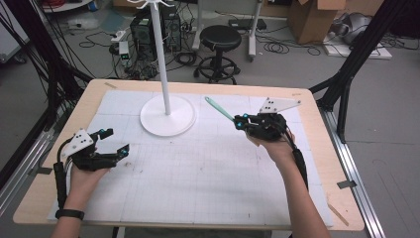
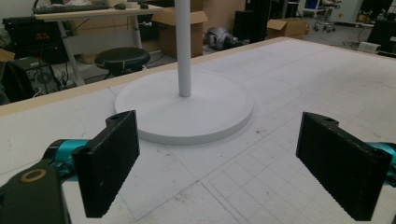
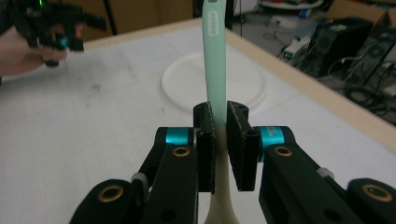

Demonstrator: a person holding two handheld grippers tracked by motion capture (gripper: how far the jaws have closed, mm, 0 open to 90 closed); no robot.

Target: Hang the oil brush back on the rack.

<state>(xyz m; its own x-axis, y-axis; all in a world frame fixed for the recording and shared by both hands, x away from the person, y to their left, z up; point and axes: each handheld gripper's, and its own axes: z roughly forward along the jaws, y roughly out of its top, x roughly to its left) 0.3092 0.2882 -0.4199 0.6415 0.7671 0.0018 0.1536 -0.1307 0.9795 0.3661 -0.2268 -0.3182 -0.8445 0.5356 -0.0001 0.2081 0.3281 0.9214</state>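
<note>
A slim utensil with a mint-green handle (image 1: 218, 109) (image 3: 215, 56) and a cream lower part is clamped in my right gripper (image 1: 239, 121) (image 3: 219, 140), which is shut on it. The green end points up and toward the white stand. That stand has a round base (image 1: 168, 119) (image 2: 187, 114) (image 3: 243, 81) and a tall pole (image 1: 162, 54) with hooks at its top. My left gripper (image 1: 116, 141) (image 2: 219, 163) hovers open over the mat at the left, its jaws wide apart with nothing between them, facing the stand's base. It also appears far off in the right gripper view (image 3: 51, 23).
A white gridded mat (image 1: 198, 168) covers the wooden table (image 1: 317, 148). On the floor behind the table are a black stool (image 1: 220, 37), a computer tower (image 1: 143, 29), cables and a cardboard box (image 1: 312, 17). Black frame posts stand at both sides.
</note>
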